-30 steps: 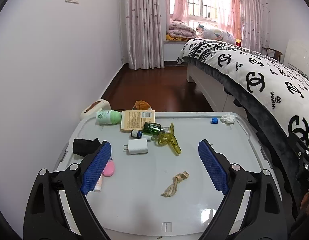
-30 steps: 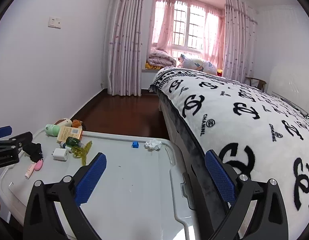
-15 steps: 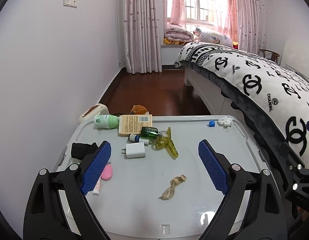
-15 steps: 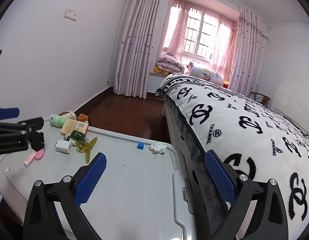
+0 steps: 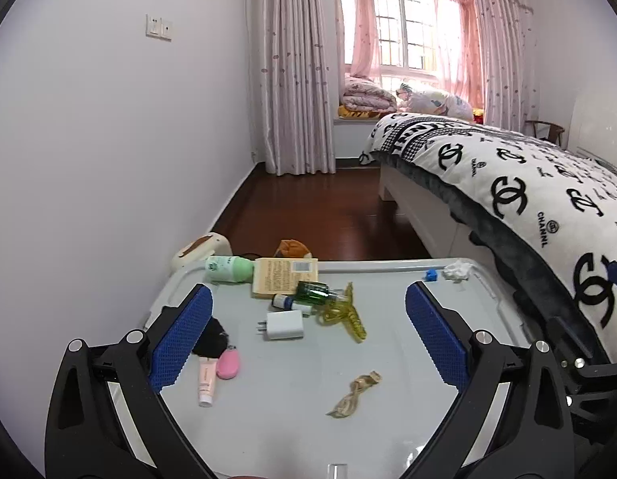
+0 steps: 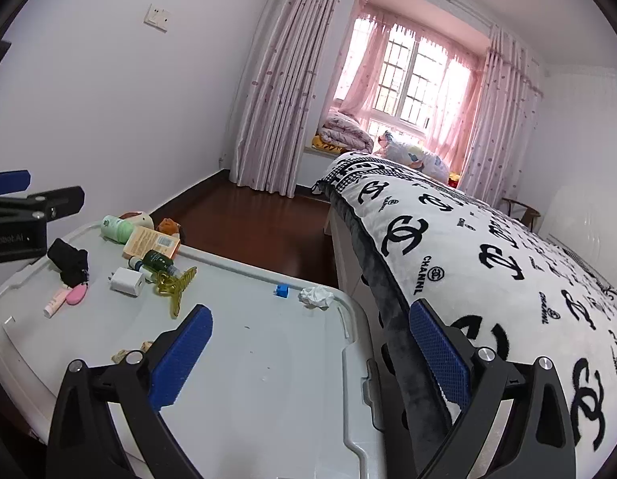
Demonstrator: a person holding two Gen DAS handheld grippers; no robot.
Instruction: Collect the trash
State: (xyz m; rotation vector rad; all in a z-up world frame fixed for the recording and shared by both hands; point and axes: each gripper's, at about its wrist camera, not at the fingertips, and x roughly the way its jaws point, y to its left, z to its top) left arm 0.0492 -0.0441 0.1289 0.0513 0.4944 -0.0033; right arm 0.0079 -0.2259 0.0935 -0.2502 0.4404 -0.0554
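Observation:
Trash lies on a pale plastic box lid (image 5: 268, 419): a crumpled white tissue (image 5: 457, 270) (image 6: 317, 296) at its far right corner and a tan twisted wrapper (image 5: 354, 393) (image 6: 125, 353) near the front. My left gripper (image 5: 307, 291) hovers over the lid's near edge. Its jaws are opening wide and nothing is gripped between them. The wrapper lies low between its fingers, touching neither. My right gripper (image 6: 310, 308) is open and empty over the lid's right side, with the tissue just beyond its fingertips.
Further back on the lid are a yellow hair claw (image 5: 344, 315), a white charger (image 5: 284, 325), a green bottle (image 5: 312, 290), a tan card box (image 5: 284, 275), a green-white tube (image 5: 228, 269), black cloth (image 6: 69, 259), a pink item (image 5: 228, 363) and a blue block (image 5: 431, 275). The bed (image 6: 488, 271) borders the right, a wall the left.
The left jaws have spread a little wider and its view has tipped upward. The right gripper has rolled, so its view now slants. Nothing on the lid has moved.

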